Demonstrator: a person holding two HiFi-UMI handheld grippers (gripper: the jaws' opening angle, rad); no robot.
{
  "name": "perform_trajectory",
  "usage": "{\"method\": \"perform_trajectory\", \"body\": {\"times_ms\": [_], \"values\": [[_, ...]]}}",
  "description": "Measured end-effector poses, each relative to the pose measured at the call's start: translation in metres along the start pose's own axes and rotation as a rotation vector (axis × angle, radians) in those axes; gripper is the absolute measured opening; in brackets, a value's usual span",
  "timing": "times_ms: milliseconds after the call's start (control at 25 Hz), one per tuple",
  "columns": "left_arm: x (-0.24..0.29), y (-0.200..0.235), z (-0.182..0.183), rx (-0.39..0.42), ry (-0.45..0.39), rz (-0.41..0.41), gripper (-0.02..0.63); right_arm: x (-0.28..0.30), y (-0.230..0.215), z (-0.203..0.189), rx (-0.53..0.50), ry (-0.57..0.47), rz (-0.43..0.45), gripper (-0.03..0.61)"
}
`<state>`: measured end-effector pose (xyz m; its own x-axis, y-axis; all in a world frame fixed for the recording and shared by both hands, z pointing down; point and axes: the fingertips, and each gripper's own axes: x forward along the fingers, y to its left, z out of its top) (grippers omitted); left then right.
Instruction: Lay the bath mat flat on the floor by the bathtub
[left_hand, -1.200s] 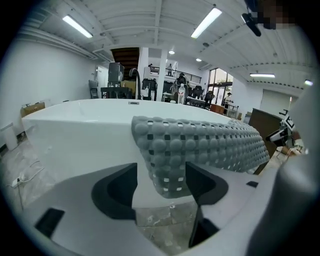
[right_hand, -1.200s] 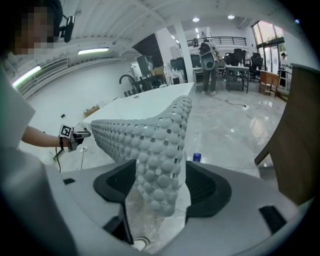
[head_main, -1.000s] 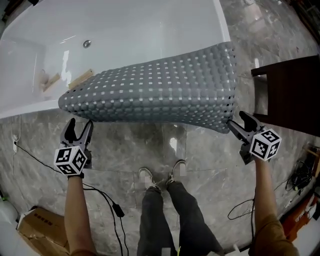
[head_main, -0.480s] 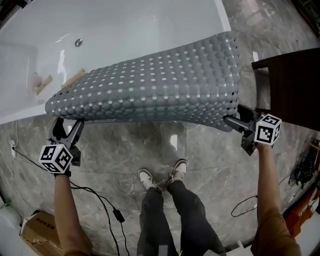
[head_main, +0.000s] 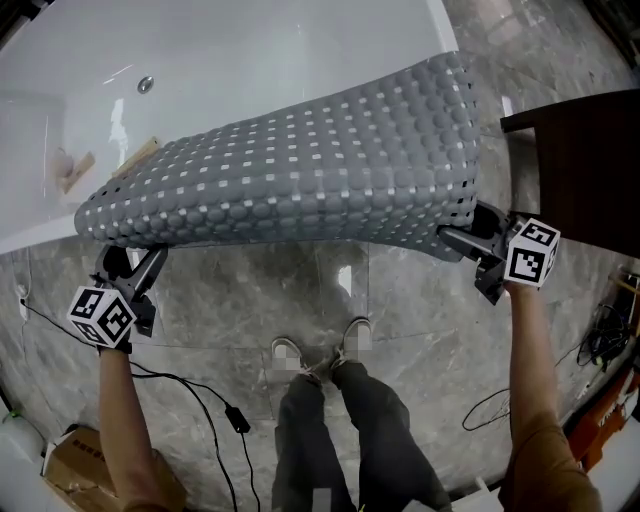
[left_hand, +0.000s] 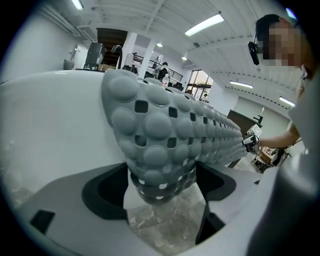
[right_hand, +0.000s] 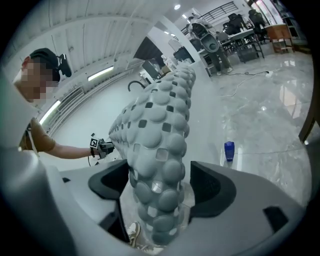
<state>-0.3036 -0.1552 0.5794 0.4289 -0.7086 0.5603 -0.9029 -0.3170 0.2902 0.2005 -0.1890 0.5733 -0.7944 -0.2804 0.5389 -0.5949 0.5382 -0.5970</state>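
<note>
Left gripper (head_main: 133, 262), right gripper (head_main: 461, 230) tilted down, jaws opening round mat (head_main: 300, 170).

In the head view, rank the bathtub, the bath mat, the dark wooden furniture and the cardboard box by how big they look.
1. bathtub, though the mat hides part of it.
2. bath mat, close to the visible tub in area.
3. dark wooden furniture, cut by the frame.
4. cardboard box, smallest.
</note>
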Motion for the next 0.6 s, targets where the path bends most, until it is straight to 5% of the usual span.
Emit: {"method": "perform_trajectory", "body": {"times_ms": [400,600], "values": [[-0.011,-0.016,0.003,-0.011,-0.016,0.03,0.265,0.002,0.015,0.005,-0.115,0.001,-0.109,0.169],[-0.03,-0.03,0.009,-0.036,-0.054,0.064,0.196,-0.003,0.03,0.011,-0.142,-0.024,-0.155,0.105]]}}
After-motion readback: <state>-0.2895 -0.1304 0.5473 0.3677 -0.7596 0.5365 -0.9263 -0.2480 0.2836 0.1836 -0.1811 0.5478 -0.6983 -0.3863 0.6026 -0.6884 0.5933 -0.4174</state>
